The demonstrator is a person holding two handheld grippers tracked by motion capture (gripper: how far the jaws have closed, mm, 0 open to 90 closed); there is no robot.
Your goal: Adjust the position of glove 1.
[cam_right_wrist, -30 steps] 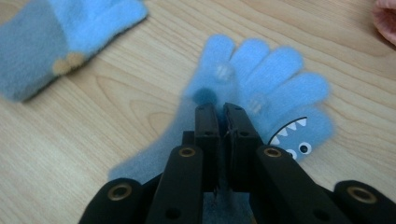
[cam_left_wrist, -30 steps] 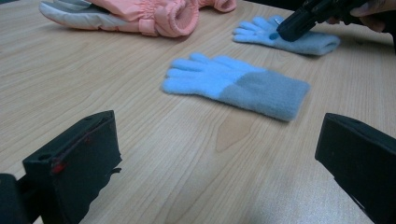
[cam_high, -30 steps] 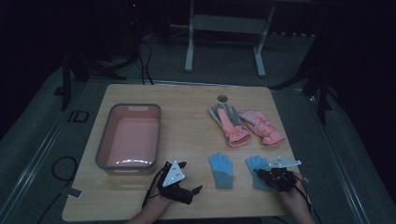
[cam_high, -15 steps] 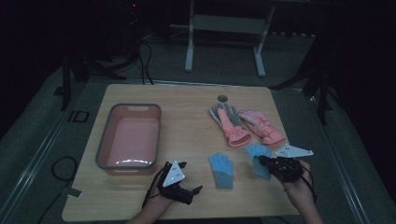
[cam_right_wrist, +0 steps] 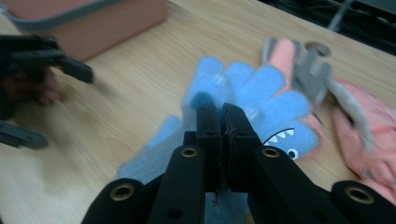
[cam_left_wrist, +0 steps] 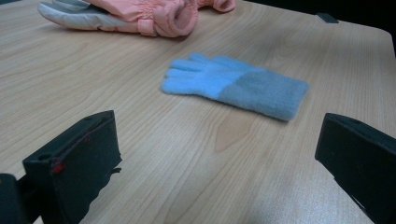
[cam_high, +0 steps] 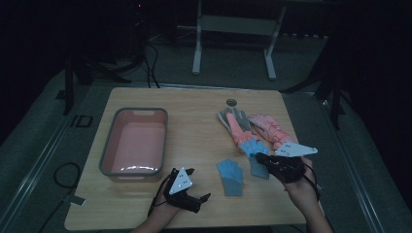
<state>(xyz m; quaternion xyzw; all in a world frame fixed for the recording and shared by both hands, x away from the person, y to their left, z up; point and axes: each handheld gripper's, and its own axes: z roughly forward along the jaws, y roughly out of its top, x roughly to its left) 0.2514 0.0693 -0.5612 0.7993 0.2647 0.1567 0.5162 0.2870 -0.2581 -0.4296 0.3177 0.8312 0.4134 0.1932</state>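
Right gripper, jaws clamped on a fuzzy blue knit glove at frame centre; left gripper spread wide. The thin pinch of fabric may slip free.

A: What differs from a second ago?
B: The right gripper, jaws pinched on the blue glove with the shark face, has carried it up the table; the glove's fingers now overlap the cuffs of the pink gloves.

A: And the gripper's attitude?
B: It has swung so that its grey plate sits beside the pink gloves, farther from the table's near edge.
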